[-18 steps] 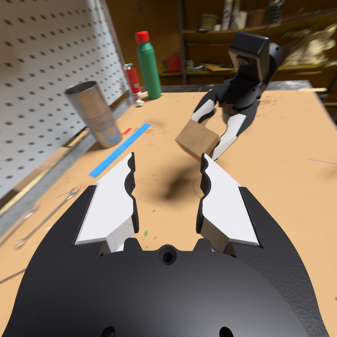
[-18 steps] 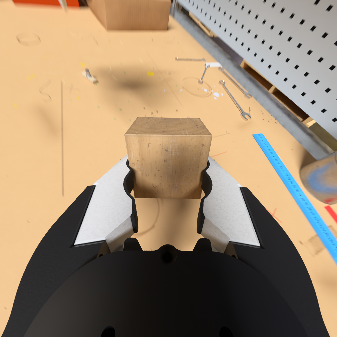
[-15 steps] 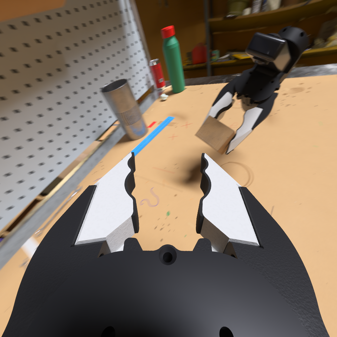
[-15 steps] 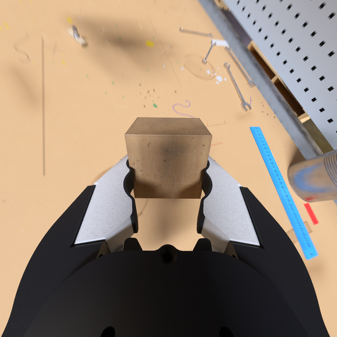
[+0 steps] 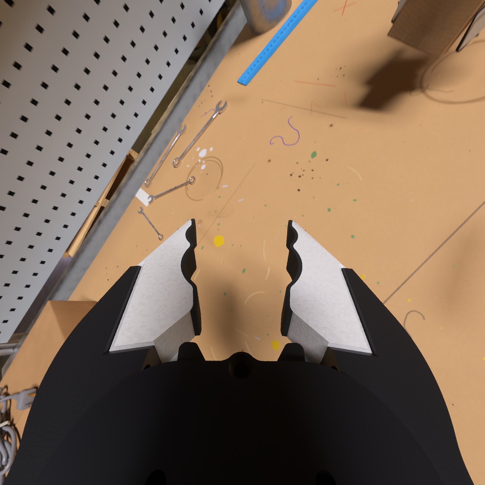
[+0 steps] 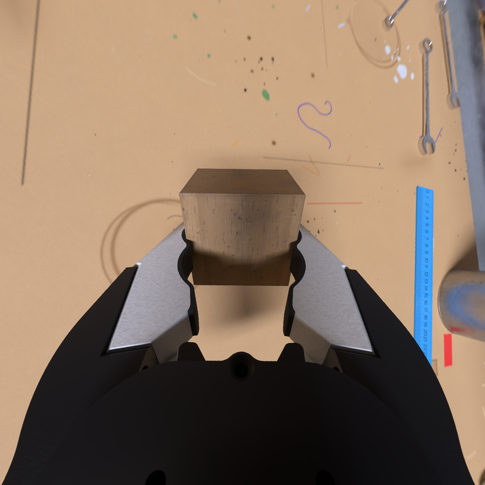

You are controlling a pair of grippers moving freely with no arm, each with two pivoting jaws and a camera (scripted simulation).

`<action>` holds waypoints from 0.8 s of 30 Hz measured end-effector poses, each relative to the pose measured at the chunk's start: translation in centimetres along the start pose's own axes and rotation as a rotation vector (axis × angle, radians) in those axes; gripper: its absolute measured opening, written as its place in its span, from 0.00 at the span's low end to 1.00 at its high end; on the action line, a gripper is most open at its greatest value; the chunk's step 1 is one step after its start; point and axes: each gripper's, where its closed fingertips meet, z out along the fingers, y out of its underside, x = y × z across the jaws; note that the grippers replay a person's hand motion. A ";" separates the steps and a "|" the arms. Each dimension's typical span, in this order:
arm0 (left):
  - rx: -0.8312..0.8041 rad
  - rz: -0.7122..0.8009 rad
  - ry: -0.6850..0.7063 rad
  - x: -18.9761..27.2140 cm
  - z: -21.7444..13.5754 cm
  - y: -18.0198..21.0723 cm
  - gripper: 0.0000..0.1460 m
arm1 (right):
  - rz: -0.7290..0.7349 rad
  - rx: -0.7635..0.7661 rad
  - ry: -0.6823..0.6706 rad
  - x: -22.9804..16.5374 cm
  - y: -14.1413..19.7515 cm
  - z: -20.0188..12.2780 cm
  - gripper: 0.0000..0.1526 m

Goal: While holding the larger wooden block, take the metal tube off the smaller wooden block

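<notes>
My right gripper is shut on a wooden block and holds it above the table, with its shadow below. The same block shows at the top right of the left wrist view, with a right finger beside it. The metal tube stands apart on the table by the rail, to the right of the held block; it also shows in the left wrist view. My left gripper is open and empty, pointing down at the table. Another wooden block peeks out at its lower left.
A blue ruler and a red tape strip lie next to the tube. Several wrenches lie along the grey rail under the pegboard. A grey cable and plug lie at the lower left.
My left gripper has tipped down and now looks at the table and the wrenches. My right gripper has tilted down too, still holding the block, and the tube sits lower in its view.
</notes>
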 end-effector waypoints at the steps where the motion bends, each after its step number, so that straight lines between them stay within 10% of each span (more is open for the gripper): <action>1: -0.007 0.000 0.000 0.3 0.2 0.5 0.47 | 0.005 0.028 0.000 0.1 -0.4 0.0 0.49; 15: -0.037 -0.061 0.024 -0.9 0.2 3.4 0.48 | 0.202 0.560 -0.095 1.9 -5.8 -3.9 0.49; 24: -0.204 -0.052 0.071 -0.8 0.1 7.1 0.54 | 0.129 0.336 -0.049 2.2 -3.3 -1.9 0.49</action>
